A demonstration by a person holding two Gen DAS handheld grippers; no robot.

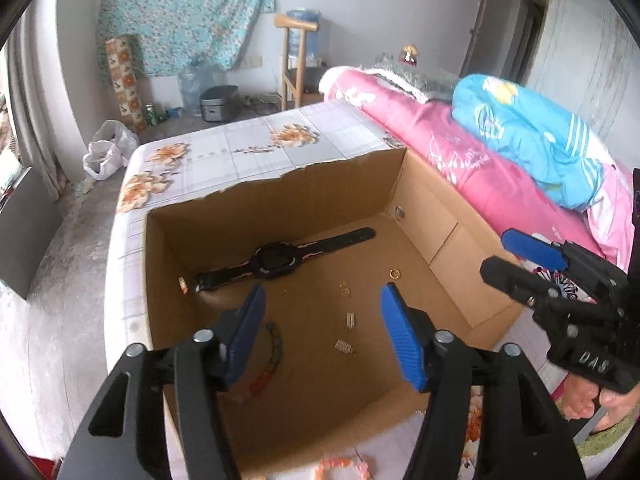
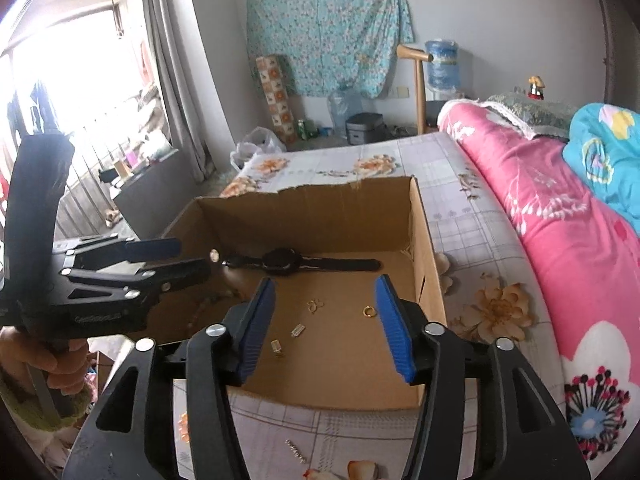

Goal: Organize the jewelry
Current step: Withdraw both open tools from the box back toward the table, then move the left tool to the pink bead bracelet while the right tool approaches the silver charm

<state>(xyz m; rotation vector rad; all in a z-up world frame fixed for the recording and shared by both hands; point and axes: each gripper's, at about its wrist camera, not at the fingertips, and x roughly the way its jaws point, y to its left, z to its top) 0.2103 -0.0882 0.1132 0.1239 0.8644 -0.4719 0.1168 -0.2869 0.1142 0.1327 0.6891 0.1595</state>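
Jewelry: bracelet and small clip lie on bedsheet near the box, below both grippers. Left gripper and right gripper spread, empty, above box; right nearer clip.

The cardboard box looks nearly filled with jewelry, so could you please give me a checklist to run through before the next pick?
1. Left gripper open and empty: ok.
2. Right gripper open and empty: ok.
3. Box upright, top open: ok.
4. Watch lying flat inside box: ok.
5. Gold ring inside box: ok.
6. All jewelry in box: not ok; a small chain piece lies on the bedsheet in front of the box.
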